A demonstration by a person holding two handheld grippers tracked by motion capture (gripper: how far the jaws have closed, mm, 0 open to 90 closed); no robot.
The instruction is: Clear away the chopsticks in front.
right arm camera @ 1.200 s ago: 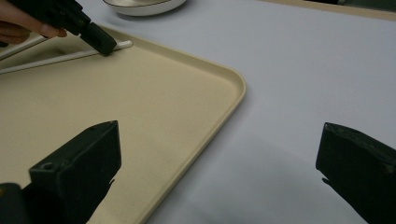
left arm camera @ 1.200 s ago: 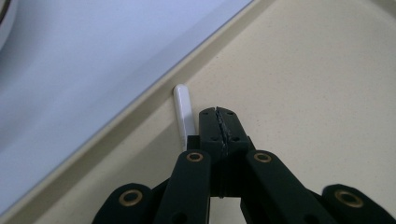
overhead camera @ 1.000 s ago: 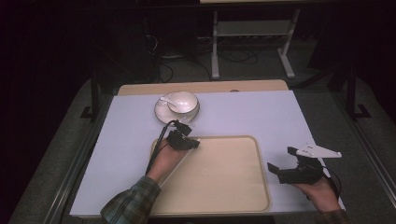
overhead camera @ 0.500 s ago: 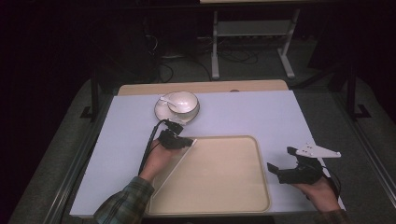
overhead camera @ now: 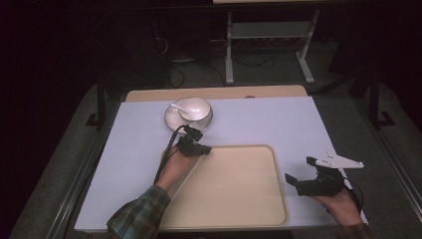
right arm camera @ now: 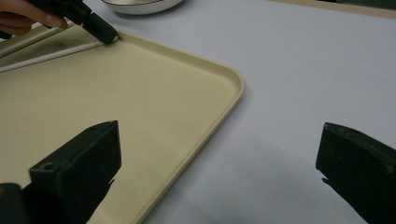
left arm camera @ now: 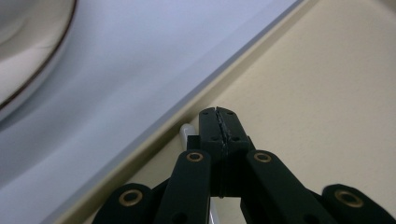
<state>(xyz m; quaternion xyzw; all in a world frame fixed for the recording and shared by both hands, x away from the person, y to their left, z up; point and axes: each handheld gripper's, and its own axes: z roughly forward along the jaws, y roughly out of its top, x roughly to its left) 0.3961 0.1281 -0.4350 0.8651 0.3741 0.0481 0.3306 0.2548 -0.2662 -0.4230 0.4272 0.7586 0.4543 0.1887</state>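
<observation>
My left gripper (overhead camera: pixel 205 148) (left arm camera: pixel 218 114) hangs low over the far left corner of a beige tray (overhead camera: pixel 239 191) (left arm camera: pixel 327 93). Its jaws are shut on the end of a thin white stick (left arm camera: pixel 186 131). The rest of the stick (right arm camera: pixel 46 55) slants back into the tray from the gripper's tip (right arm camera: pixel 106 35). Beyond that corner a white bowl (overhead camera: pixel 195 108) stands on a saucer (overhead camera: pixel 171 118) (left arm camera: pixel 32 51), with a white spoon (overhead camera: pixel 177 105) in the bowl. My right gripper (overhead camera: pixel 299 170) (right arm camera: pixel 219 163) rests open on the mat just right of the tray, with nothing between its fingers.
The tray lies on a pale lavender mat (overhead camera: pixel 278 119) that covers most of the table. A strip of bare wood (overhead camera: pixel 219 93) shows at the far edge. Dark floor, cables and a metal stand (overhead camera: pixel 268 35) lie beyond the table.
The left hand has shifted slightly toward the tray's far left corner, still gripping the stick. The right hand and its gripper have stayed put.
</observation>
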